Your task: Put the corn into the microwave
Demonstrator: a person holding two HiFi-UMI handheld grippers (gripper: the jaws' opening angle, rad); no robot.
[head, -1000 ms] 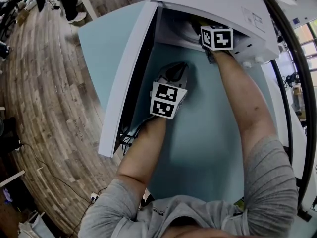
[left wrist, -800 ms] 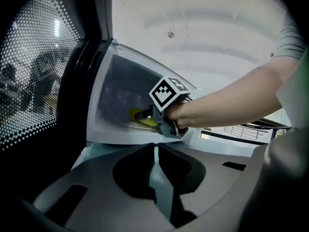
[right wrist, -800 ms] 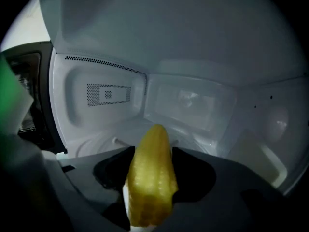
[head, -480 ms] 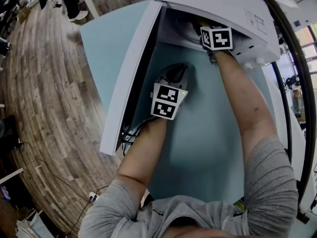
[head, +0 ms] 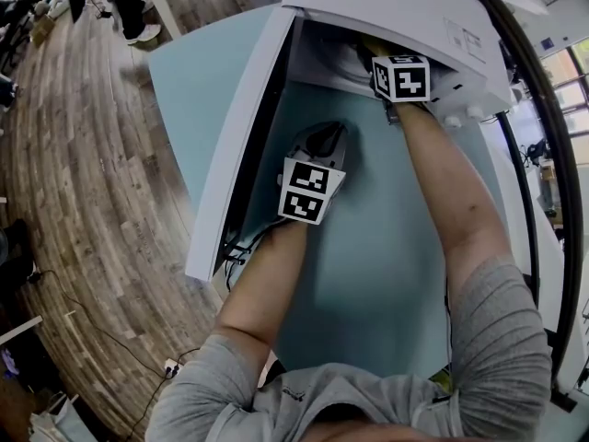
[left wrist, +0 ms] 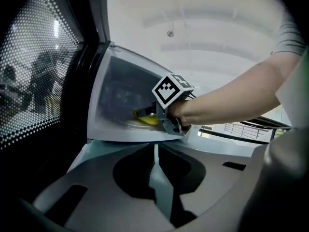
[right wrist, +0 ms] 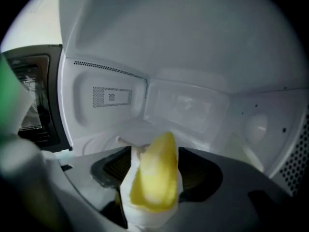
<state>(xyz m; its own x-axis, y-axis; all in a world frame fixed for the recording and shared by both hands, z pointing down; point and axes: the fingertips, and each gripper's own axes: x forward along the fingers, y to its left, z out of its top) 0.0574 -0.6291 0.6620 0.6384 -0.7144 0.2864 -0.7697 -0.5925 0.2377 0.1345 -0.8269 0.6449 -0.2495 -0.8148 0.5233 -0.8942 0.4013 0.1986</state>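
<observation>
The right gripper (right wrist: 153,154) is opening its jaws while reaching inside the microwave (head: 405,17), and the corn (right wrist: 155,175) is sitting between those jaws, its yellow pointed tip aiming away from the gripper and its pale wrapped base lying nearest the camera. The views are not showing whether the corn is resting on the oven floor. Ahead of this gripper, the white back wall (right wrist: 186,105) of the oven is facing it, with a small vent grille (right wrist: 112,96) showing to its left. The left gripper (left wrist: 155,151) is keeping its jaws together, with only a thin slit between the tips and nothing between them. It is hovering outside the oven, near the lower edge of the opening, and pointing toward it. From this gripper's view, the right gripper's marker cube (left wrist: 172,88) and the person's bare forearm (left wrist: 231,95) are crossing in from its right, and a sliver of the yellow corn is showing just inside the oven. To the left gripper's left, the microwave door (head: 244,127) is standing wide open, its dotted window screen (left wrist: 34,66) facing the gripper. Below both grippers, a pale teal table (head: 377,274) is carrying the microwave. Behind the grippers, the person's grey sleeves (head: 497,339) are filling the near edge of the head view, and a wooden floor (head: 83,155) is spreading out beyond the door.
</observation>
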